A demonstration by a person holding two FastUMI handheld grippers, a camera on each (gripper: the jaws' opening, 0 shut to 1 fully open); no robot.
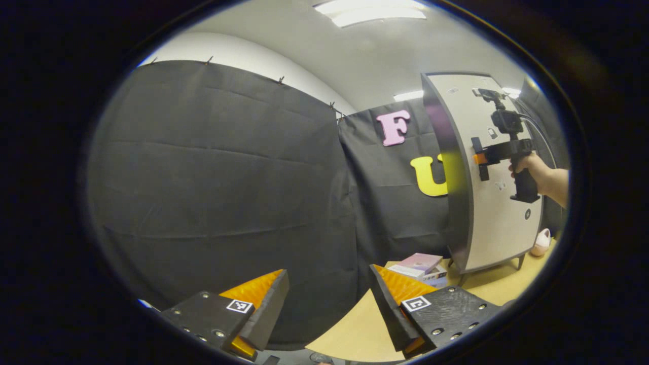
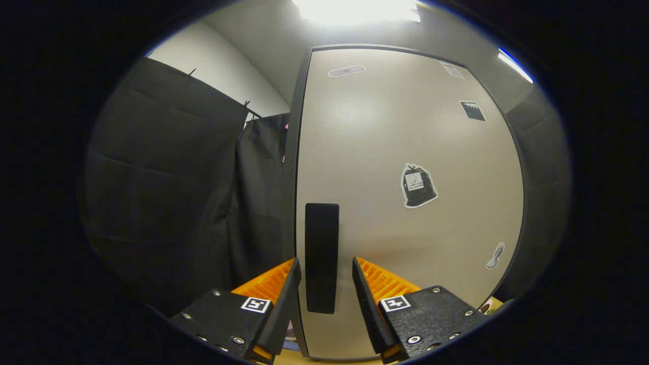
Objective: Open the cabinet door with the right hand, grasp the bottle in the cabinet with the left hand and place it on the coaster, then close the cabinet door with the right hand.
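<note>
A tall pale cabinet stands on the wooden table at the right of the left gripper view, and its door is closed, hiding the inside. A black vertical handle sits near the door's left edge. My right gripper is open, one finger on each side of this handle, with a small gap on the right side. In the left gripper view, a hand holds that right gripper against the door. My left gripper is open and holds nothing, well to the left of the cabinet, facing the black cloth wall.
The wooden table runs under the left gripper. A small stack of flat boxes lies by the cabinet's left foot. A pink object sits beside the cabinet's right foot. Stickers dot the door.
</note>
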